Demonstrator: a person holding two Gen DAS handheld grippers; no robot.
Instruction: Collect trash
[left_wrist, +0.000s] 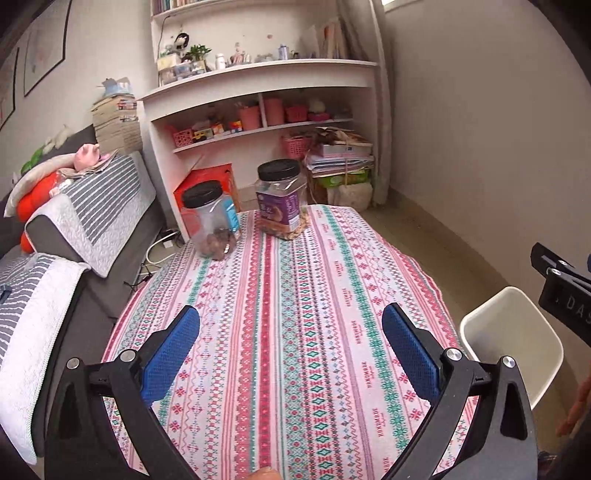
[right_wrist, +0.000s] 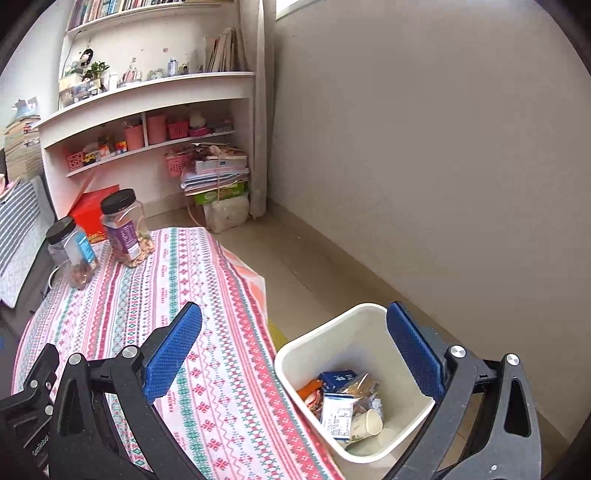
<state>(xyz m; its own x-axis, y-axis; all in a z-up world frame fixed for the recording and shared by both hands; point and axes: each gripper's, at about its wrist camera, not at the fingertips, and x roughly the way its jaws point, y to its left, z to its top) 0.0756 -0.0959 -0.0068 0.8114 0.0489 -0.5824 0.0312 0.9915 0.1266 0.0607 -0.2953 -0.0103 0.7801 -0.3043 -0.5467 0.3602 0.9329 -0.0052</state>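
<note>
Patterned tablecloth (left_wrist: 295, 314), two jars (left_wrist: 282, 199), white bin (right_wrist: 354, 380) holding trash, both grippers (left_wrist: 291, 347) wide open, empty.

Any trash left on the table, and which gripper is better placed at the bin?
Right. The right gripper, open and empty, looks into the bin; no trash shows on the tablecloth.

Left wrist view: low over the near end of the table (left_wrist: 280, 332), facing its length toward the far shelves (left_wrist: 258, 77). Right wrist view: further right, angled down over the table's right edge and the bin (right_wrist: 291, 354). Both share the table, two jars, shelves, bin.
</note>
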